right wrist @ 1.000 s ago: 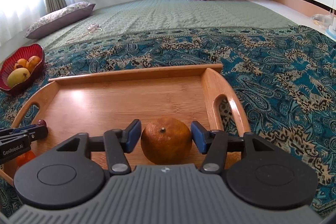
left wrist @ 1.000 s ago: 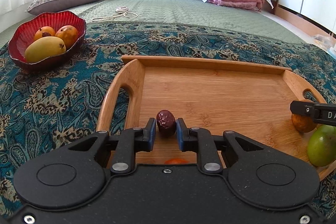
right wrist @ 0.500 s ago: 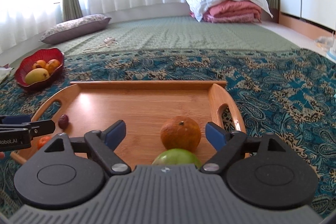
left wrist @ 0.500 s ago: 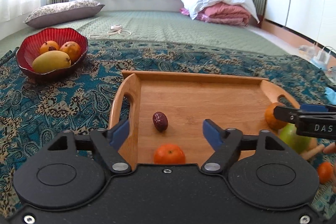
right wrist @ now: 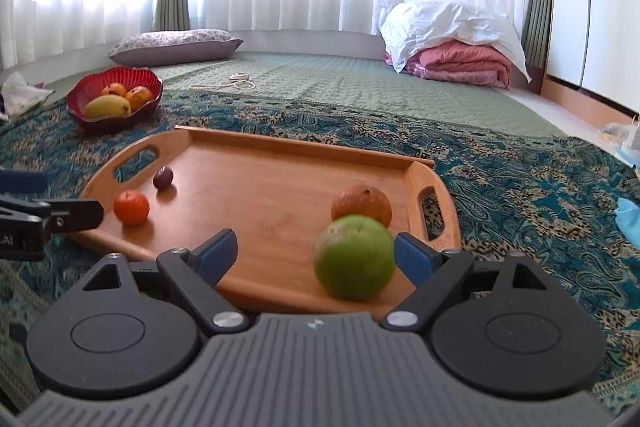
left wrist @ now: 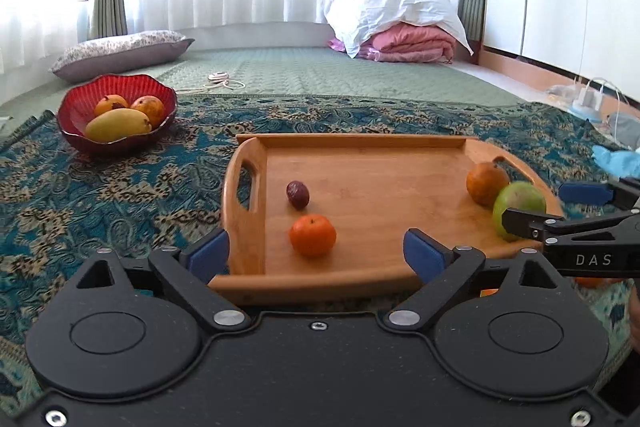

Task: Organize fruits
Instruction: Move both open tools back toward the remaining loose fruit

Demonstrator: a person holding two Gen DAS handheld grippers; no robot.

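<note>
On the patterned cloth [left wrist: 100, 195] ahead of me lies a wooden tray [left wrist: 360, 143], its long side running left to right, with a cut-out handle at each end. Four fruits sit on it. Near the left handle, a dark date [left wrist: 297, 194] stands with its long axis pointing roughly away from me; a small tangerine [left wrist: 312, 235] lies just in front of it, apart. Near the right handle, a dull orange [right wrist: 361, 205] touches or nearly touches a green fruit [right wrist: 354, 263], which is closer to me.

My left claw [left wrist: 316, 253] is opening, spread wide, pinching nothing; the tray's near rim crosses the gap. My right claw [right wrist: 316, 253] is spread wide too; the green fruit sits by its right pad, unpressed.

Beyond the tray, left, a red bowl [left wrist: 76, 107] holds a mango [left wrist: 118, 123] lying sideways and two orange fruits. Farther back are a pillow [left wrist: 120, 53] and folded bedding [left wrist: 400, 31].
</note>
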